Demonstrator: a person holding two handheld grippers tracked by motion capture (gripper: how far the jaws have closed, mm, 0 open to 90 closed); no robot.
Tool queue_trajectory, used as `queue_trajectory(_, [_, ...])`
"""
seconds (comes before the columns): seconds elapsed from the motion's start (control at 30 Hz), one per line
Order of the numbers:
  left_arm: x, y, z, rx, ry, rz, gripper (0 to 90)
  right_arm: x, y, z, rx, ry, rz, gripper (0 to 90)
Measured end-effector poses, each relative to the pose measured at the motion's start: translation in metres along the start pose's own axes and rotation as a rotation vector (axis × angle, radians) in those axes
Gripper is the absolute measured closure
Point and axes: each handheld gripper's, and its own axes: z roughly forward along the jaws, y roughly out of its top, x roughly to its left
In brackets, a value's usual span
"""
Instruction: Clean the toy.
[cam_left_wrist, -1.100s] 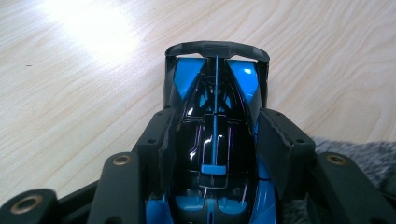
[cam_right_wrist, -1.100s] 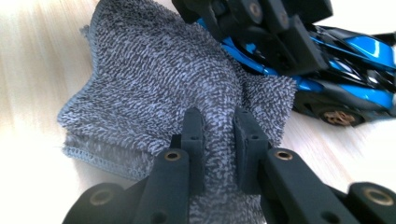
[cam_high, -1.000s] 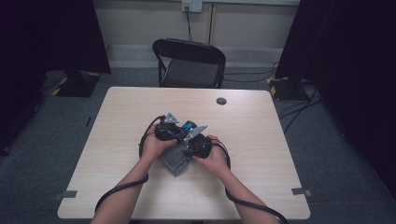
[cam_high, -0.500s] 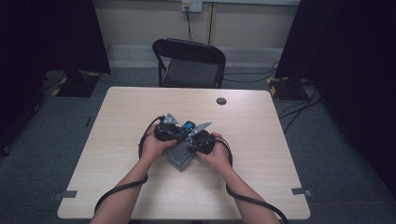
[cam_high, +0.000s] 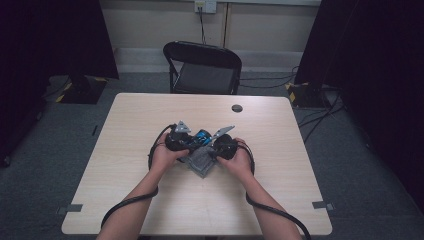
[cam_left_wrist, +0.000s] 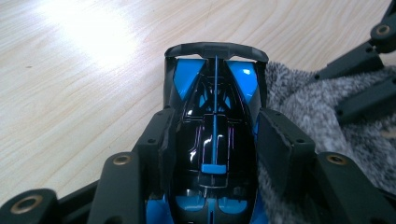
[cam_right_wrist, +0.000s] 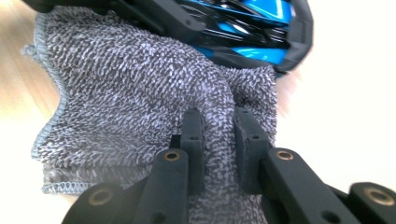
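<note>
A blue and black toy car (cam_left_wrist: 215, 121) sits between the pads of my left gripper (cam_left_wrist: 217, 140), which is shut on its sides. The car's rear wing points away over the table. A grey fluffy cloth (cam_right_wrist: 130, 93) lies against the car's side. My right gripper (cam_right_wrist: 218, 135) is shut on a fold of it. In the high view both hands meet at the table's middle: left gripper (cam_high: 192, 141), car (cam_high: 202, 136), right gripper (cam_high: 209, 154), cloth (cam_high: 200, 164) beneath them. The car (cam_right_wrist: 252, 28) lies just beyond the cloth in the right gripper view.
The light wooden table (cam_high: 150, 115) has a small black round object (cam_high: 237, 108) near its far edge. A black folding chair (cam_high: 202, 65) stands behind the table. Dark curtains hang at both sides, and cables trail from both grippers off the near edge.
My right gripper has shifted a little to the right and away with the cloth in it. The left gripper and the car have stayed put.
</note>
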Motion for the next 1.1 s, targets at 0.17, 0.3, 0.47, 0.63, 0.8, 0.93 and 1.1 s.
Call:
queue_trajectory(0.17, [0.0,0.0,0.0,0.0,-0.004,-0.006,48.2,-0.007,-0.001,-0.002,0.005,-0.016,0.017,75.9])
queue_trajectory(0.3, [0.0,0.0,0.0,-0.003,-0.004,-0.004,48.2,-0.012,-0.001,-0.003,0.012,-0.033,0.03,75.9])
queue_trajectory(0.47, [0.0,0.0,0.0,-0.002,-0.003,-0.002,48.2,-0.016,0.0,-0.004,0.023,-0.05,0.046,75.9])
queue_trajectory(0.63, [0.0,0.0,0.0,0.001,-0.004,-0.006,48.2,-0.024,-0.002,-0.007,0.03,-0.086,0.067,75.9])
queue_trajectory(0.8, [0.0,0.0,0.0,0.002,0.0,-0.002,48.2,-0.033,-0.006,-0.009,0.025,-0.096,0.11,75.8])
queue_trajectory(0.93, [-0.001,0.0,0.0,-0.001,-0.001,-0.005,48.2,-0.04,-0.011,-0.013,0.022,-0.118,0.14,75.8])
queue_trajectory(1.1, [-0.001,0.0,0.0,-0.001,-0.001,-0.007,48.2,-0.043,-0.014,-0.016,0.017,-0.118,0.151,75.8])
